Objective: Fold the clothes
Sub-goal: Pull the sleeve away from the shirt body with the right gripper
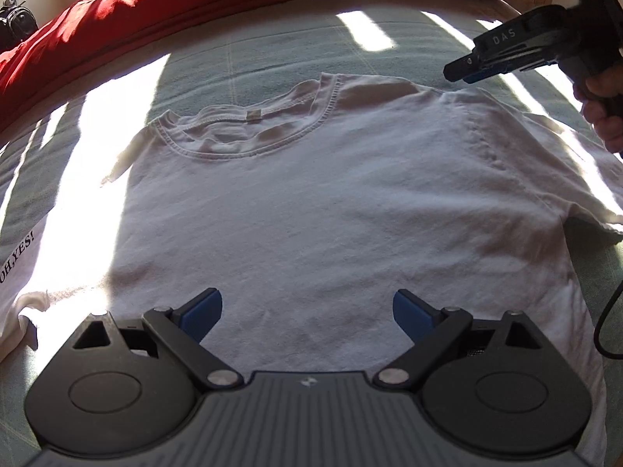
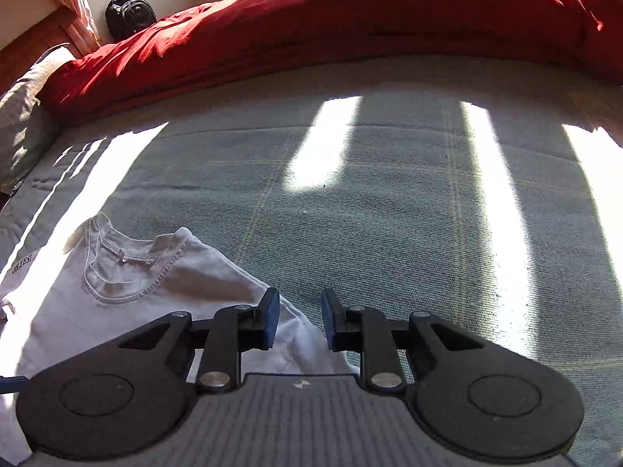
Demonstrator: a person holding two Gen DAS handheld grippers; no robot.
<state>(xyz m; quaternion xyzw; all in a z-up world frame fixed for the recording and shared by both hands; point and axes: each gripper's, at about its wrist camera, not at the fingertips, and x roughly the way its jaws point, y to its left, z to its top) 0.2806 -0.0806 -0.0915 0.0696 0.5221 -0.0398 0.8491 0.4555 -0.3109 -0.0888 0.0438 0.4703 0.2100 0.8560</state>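
White T-shirt (image 1: 311, 202) spread flat ahead of gaping left tool (image 1: 307, 311), collar farthest, hem nearest; right tool (image 2: 300, 321) parted, empty. Grey-green bed (image 2: 389, 202), red duvet (image 2: 350, 27) beyond.

Grey-green bedcover (image 2: 389, 210) with sun stripes, red duvet (image 2: 350, 27) bunched along its far edge, black backpack (image 2: 130, 15) against the wall behind, grey pillow (image 2: 23, 116) at far left.

One white T-shirt (image 1: 311, 202), one red duvet (image 2: 350, 19), perhaps one backpack (image 2: 128, 15).
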